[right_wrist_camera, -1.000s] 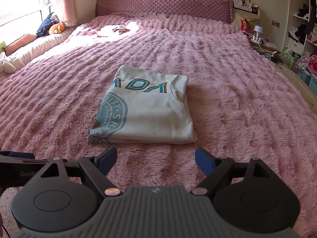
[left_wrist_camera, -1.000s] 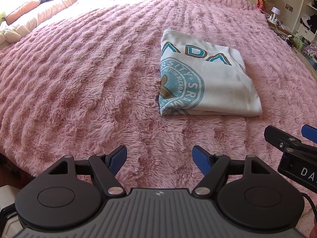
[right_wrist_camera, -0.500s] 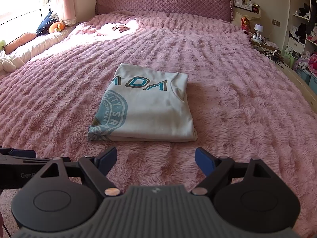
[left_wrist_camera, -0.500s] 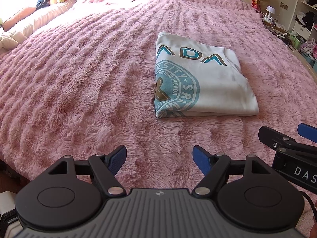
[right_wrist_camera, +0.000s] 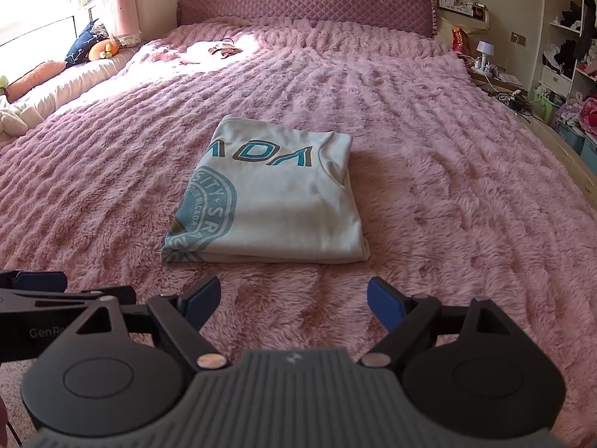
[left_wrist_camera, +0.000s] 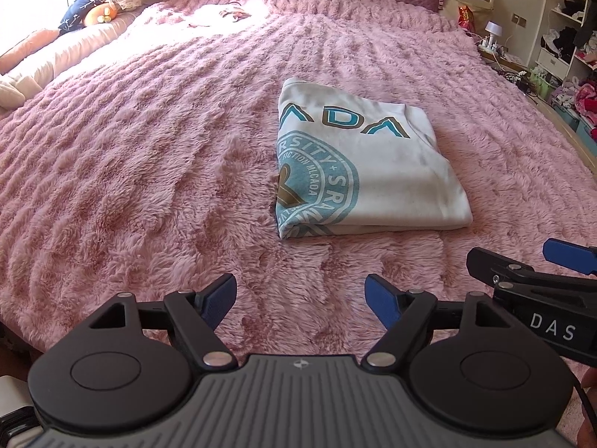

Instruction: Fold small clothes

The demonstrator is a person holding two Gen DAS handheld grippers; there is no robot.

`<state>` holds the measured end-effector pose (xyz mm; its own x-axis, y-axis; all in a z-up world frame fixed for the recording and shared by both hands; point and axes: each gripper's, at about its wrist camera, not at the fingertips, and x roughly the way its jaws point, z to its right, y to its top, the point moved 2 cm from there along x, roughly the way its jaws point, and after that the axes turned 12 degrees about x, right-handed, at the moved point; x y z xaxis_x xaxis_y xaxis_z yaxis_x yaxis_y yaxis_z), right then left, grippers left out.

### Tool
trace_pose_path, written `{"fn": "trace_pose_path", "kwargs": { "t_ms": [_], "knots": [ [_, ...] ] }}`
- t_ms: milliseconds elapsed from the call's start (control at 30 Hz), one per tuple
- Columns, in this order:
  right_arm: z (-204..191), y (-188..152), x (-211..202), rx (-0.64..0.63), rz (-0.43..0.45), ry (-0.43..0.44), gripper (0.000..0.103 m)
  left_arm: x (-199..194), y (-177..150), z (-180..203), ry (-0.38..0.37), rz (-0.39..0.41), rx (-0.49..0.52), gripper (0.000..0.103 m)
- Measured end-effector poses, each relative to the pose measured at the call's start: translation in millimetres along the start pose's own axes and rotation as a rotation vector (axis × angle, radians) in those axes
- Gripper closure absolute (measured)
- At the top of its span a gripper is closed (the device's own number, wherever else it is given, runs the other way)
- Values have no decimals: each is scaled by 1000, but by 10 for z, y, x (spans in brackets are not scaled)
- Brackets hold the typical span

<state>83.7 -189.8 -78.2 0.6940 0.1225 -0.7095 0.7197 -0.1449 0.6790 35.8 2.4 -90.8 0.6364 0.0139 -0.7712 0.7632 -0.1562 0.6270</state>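
Shirt (left_wrist_camera: 358,171) lies mid-bed, folded to compact rectangle, print up, edges squared; fold looks finished. Bed (left_wrist_camera: 130,171) fluffy pink, bare around it. Left gripper (left_wrist_camera: 300,300) at 6 o'clock of shirt, fingers released, nothing between, clear of cloth. Right gripper (right_wrist_camera: 293,302) beside it, fingers likewise spread, empty. Both hang back near bed's edge, likely so stack stays undisturbed.

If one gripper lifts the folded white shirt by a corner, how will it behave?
The folded white shirt is soft layered cloth, so it would probably droop and unfold. It looks light. Pushed, it may drag and bunch on the fluffy pink blanket rather than slide.
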Motion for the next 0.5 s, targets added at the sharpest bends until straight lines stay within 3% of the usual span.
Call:
{"fn": "trace_pose_path", "kwargs": {
  "t_ms": [333, 500],
  "knots": [
    [17, 16, 6, 17, 2, -8, 21, -55, 7, 53, 9, 63, 34, 16],
    [20, 23, 7, 18, 3, -8, 21, -21, 27, 54, 35, 26, 32, 12]
  ]
}}
